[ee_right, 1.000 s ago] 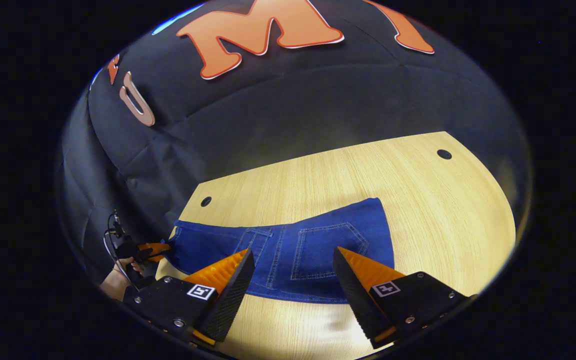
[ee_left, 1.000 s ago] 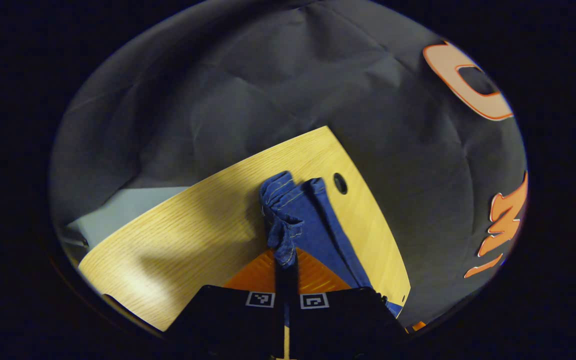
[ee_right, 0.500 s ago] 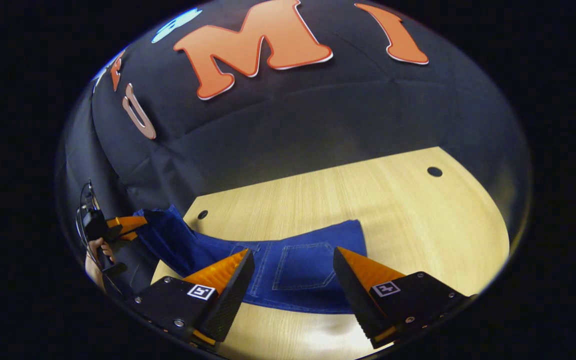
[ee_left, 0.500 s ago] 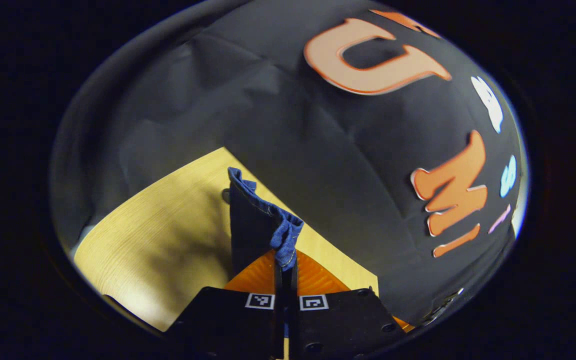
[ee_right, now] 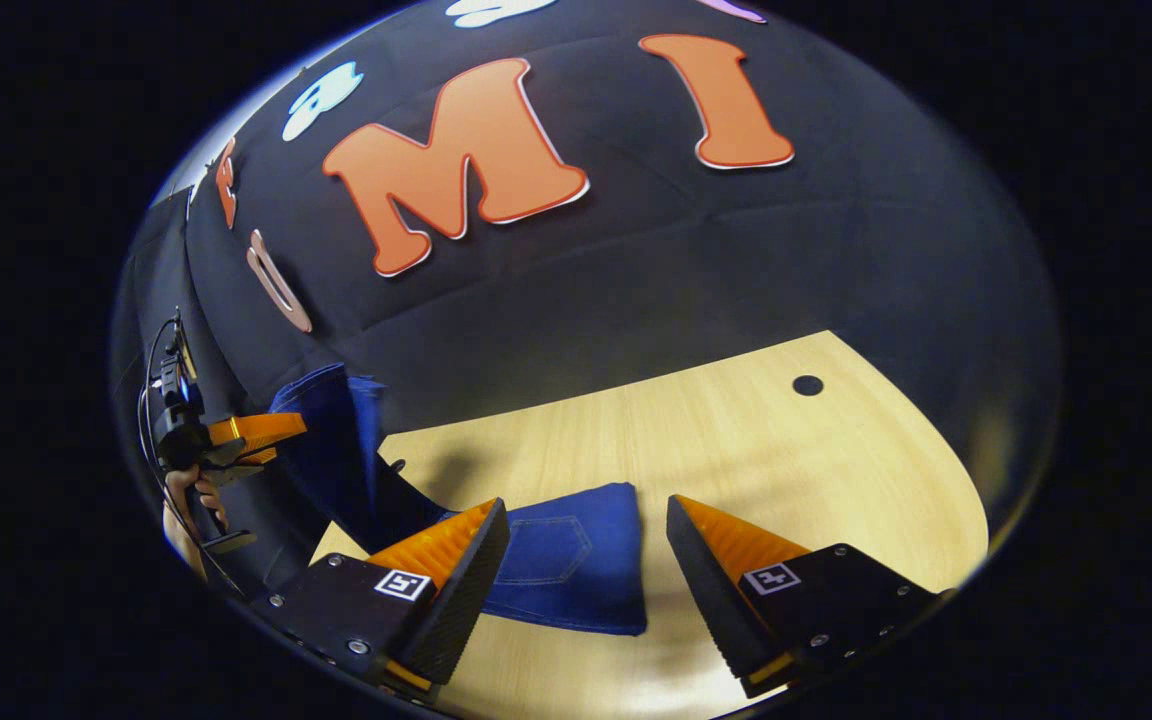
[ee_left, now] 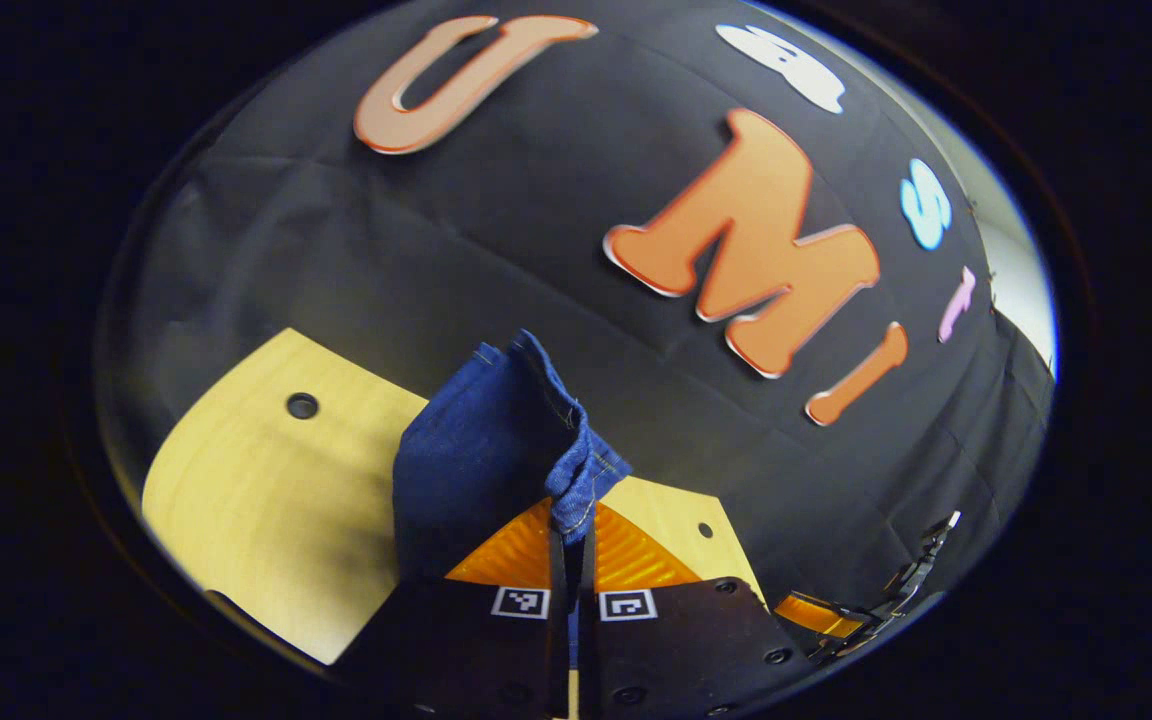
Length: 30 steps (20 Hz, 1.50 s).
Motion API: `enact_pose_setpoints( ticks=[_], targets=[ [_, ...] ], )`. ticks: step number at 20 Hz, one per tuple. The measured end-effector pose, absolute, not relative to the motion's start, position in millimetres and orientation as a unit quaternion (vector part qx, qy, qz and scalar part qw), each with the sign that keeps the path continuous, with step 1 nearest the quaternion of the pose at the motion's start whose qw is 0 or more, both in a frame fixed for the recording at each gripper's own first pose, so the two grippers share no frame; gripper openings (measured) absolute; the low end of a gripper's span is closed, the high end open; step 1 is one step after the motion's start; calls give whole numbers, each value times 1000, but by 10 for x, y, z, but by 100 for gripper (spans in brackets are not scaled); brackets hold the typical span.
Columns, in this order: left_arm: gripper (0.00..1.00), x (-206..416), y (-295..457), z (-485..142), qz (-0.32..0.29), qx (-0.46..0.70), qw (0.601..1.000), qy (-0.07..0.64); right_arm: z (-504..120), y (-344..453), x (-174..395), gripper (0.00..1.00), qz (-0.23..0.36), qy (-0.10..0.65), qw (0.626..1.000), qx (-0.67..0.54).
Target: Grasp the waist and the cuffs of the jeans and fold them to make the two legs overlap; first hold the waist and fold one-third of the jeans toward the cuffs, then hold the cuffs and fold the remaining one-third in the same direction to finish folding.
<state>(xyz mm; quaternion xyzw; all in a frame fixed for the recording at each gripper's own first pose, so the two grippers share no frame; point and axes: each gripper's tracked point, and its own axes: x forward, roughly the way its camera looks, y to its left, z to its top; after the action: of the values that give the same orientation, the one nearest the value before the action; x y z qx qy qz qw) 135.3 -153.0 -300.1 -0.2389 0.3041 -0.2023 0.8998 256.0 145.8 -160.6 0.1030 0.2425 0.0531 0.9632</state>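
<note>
Left gripper view, left gripper (ee_left: 572,540) fingers pinching jeans (ee_left: 481,455) cuffs, right gripper (ee_right: 586,530) fingers spread, no legible labels.

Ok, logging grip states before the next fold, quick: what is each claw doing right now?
Left claw: closed on the jeans, lifting the cuff end.
Right claw: open, holding nothing.

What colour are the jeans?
The jeans are dark blue with lighter stitching, clearest in the right gripper view.
</note>
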Motion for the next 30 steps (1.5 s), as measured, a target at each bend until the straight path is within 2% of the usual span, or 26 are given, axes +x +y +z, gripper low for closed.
enact_pose_setpoints(
  ticks=[4,8,9,15,20,21,23,25,30],
  targets=[
    [4,981,-2571,-3360,-251,-231,872,351,-1665,1028,2321,98,36,247,962,114],
    [2,524,-3253,-4029,-274,-144,860,405,-1810,715,2101,98,21,259,960,106],
    [4,415,-3347,-4200,-276,-114,860,414,-1841,676,2063,98,21,262,959,105],
    [4,-85,-3479,-5024,-260,32,854,451,-2006,629,1919,98,34,280,955,87],
    [5,-163,-3560,-5236,-254,51,853,452,-2013,660,1889,98,50,284,954,78],
    [12,-214,-3553,-5220,-262,47,849,456,-2023,657,1883,98,53,284,954,75],
    [56,-341,-3815,-5255,-293,9,830,473,-2032,652,1883,98,54,287,954,71],
    [100,-399,-3818,-5219,-289,14,833,471,-2029,646,1877,98,54,287,954,73],
    [98,-456,-3535,-4541,-289,-29,857,425,-1942,644,1905,98,46,274,957,86]
  ],
)
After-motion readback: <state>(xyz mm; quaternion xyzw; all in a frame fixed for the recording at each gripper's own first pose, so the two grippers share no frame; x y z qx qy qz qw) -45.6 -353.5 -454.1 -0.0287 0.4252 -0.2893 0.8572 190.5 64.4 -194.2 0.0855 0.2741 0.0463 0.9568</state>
